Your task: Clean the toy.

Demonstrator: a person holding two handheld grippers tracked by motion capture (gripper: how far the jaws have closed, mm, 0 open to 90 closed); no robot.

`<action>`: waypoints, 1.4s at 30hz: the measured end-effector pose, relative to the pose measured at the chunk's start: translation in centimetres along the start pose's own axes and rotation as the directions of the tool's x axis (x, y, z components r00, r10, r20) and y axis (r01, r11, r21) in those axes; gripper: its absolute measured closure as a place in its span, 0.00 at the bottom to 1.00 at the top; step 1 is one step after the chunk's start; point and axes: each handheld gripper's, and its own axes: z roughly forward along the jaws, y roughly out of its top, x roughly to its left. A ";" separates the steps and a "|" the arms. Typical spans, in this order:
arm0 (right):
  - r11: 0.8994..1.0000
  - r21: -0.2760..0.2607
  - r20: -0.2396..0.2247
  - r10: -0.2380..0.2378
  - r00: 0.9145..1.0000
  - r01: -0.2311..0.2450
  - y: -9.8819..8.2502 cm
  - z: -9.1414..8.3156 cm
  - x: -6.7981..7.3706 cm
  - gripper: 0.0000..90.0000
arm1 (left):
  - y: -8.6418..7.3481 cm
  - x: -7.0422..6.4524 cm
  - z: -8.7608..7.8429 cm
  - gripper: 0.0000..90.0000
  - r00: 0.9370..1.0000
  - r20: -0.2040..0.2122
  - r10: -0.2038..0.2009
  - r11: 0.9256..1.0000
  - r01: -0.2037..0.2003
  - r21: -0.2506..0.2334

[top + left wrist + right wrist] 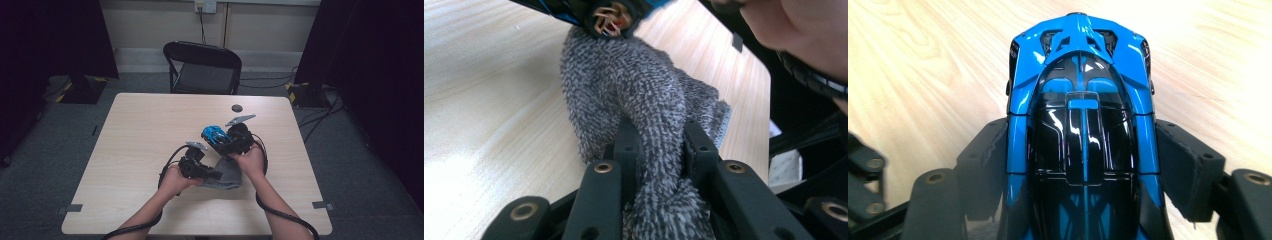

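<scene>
A blue and black toy car [1083, 125] sits between the jaws of my right gripper [220, 140], which is shut on its sides and holds it above the table. The same car [215, 134] appears in the high view just above a grey knitted cloth [227, 174] that lies near the table's front. My left gripper [210, 176] is shut on a bunched fold of that cloth [644, 115], the fabric pinched between both jaws. In the left gripper view the car's underside [611, 17] hangs over the far end of the cloth.
A small dark round disc [237, 108] lies at the back of the wooden table [145, 130]. A black folding chair [202, 67] stands behind the table. Black curtains flank both sides of the room.
</scene>
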 end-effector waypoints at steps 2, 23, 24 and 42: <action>1.000 0.000 0.006 0.008 1.000 -0.008 0.0 0.0 -0.3 0.32 | 0.0 0.0 -0.3 0.82 1.000 -0.017 0.012 1.000 -0.012 0.014; 0.999 -0.014 0.004 -0.044 0.999 0.044 -1.1 -1.9 0.4 0.32 | 1.3 4.5 -7.7 0.82 0.945 -0.327 -0.023 0.997 -0.002 -0.077; 0.999 -0.015 -0.001 -0.046 0.999 0.046 -1.2 -1.9 0.5 0.32 | 1.4 4.7 -7.8 0.82 0.945 -0.326 -0.034 0.996 0.006 -0.084; 0.998 -0.019 -0.025 -0.061 0.998 0.061 -2.2 -1.6 1.6 0.32 | 2.7 4.6 -5.9 0.82 0.957 -0.287 -0.041 0.995 0.011 -0.104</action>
